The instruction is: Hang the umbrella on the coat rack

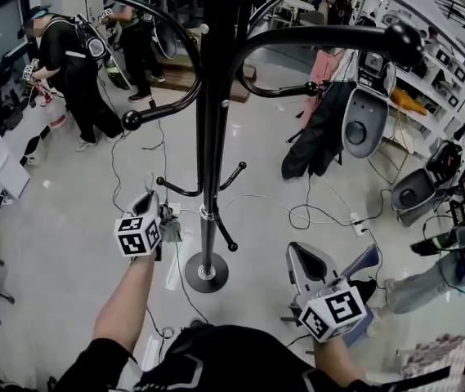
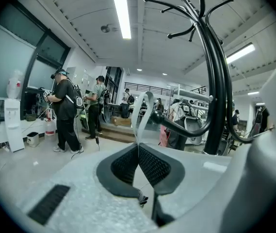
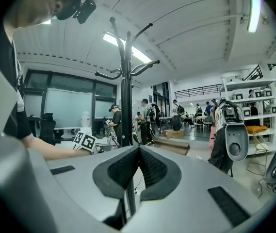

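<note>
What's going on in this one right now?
A person stands in front of a black coat rack, holding a gripper in each hand. The left gripper is shut on a pale strap loop that rises from its jaws. What the loop belongs to is out of view, and no umbrella can be made out. The right gripper is shut on nothing, held low to the right of the rack's base. Nothing hangs on the rack.

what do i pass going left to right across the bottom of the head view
left hand-held gripper, shut on a pale strap → coat rack base → right hand-held gripper, shut with nothing in it
</note>
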A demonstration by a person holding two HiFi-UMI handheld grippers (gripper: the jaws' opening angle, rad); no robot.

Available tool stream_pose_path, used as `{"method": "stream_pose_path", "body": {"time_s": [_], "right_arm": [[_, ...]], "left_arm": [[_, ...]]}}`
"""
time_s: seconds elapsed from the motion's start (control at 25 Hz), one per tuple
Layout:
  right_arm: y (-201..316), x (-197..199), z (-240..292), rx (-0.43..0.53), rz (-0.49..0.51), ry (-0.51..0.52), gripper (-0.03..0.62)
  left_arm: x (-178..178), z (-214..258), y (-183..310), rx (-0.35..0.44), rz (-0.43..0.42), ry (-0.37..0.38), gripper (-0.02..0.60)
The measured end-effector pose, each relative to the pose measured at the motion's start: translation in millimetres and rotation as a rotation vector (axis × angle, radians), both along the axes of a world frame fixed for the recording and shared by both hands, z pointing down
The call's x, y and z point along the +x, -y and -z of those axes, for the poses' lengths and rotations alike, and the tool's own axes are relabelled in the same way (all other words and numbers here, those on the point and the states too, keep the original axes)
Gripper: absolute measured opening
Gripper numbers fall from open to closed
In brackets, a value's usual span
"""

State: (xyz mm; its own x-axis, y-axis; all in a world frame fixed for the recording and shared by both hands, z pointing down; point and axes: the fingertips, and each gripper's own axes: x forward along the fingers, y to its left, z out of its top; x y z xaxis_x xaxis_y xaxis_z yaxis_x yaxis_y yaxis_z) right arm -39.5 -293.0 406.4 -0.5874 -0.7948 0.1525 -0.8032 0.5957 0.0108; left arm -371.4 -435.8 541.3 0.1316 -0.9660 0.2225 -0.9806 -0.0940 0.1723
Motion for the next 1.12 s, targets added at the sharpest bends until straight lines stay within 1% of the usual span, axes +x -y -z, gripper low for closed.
{"method": "stream_pose_path", "body": {"time_s": [0.16, 0.32, 0.52, 0.68, 0.96, 1.12], "right_arm": [[4, 6, -5, -0.008, -0.029, -0.004, 0.002], [2, 8, -8, -0.010, -0.048, -0.004, 0.002], [-2, 21, -2, -0.013, -0.057, -0.006, 0.002], [-1, 15, -5, -0.016, -0.059, -0.006, 0.002], [-3, 17, -8, -0.018, -0.056, -0.003, 0.002], [-3, 24, -2, -0.018, -0.050, 0.000, 0.002]], "left_arm": [[7, -9, 13, -0.024, 0.007, -0.001, 0.010], [12, -18, 14, -0.038, -0.003, -0.003, 0.011], [28, -12, 11, -0.041, -0.011, 0.001, 0.010], [33, -12, 12, -0.033, -0.034, 0.032, 0.010], [33, -11, 2, -0.024, -0.024, 0.064, 0.010], [46, -4, -4, -0.021, -0.039, 0.100, 0.011]]}}
